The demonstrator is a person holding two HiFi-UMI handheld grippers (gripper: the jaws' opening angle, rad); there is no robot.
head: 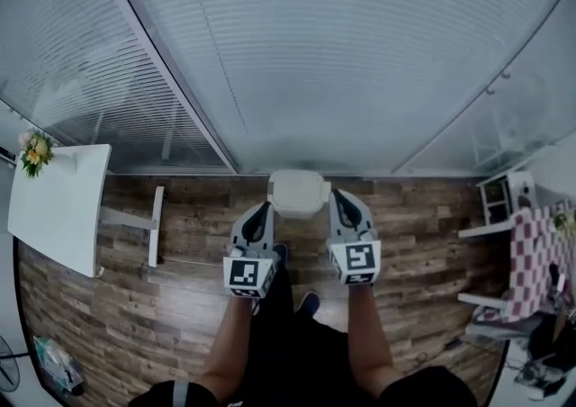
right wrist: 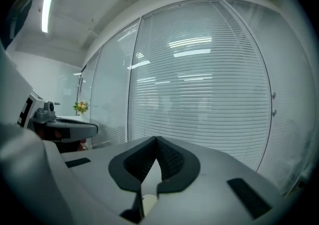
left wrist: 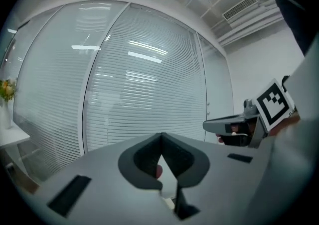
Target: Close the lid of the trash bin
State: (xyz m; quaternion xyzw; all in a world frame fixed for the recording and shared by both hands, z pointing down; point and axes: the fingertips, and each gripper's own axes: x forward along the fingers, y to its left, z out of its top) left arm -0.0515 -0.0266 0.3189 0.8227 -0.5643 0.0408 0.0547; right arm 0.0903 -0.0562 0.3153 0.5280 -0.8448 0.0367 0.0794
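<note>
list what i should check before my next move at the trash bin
1. Trash bin in view, on the floor by the glass wall: ok.
2. Lid down: looks flat from above, no gap seen: ok.
3. Left gripper shut, nothing between its jaws: ok.
4. Right gripper shut, empty: ok.
5. Grippers apart from the bin: both gripper views show only the glass wall, so likely raised above it: ok.

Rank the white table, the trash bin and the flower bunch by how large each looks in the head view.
1. white table
2. trash bin
3. flower bunch
This is apparent size only, since their distances from the camera differ.
</note>
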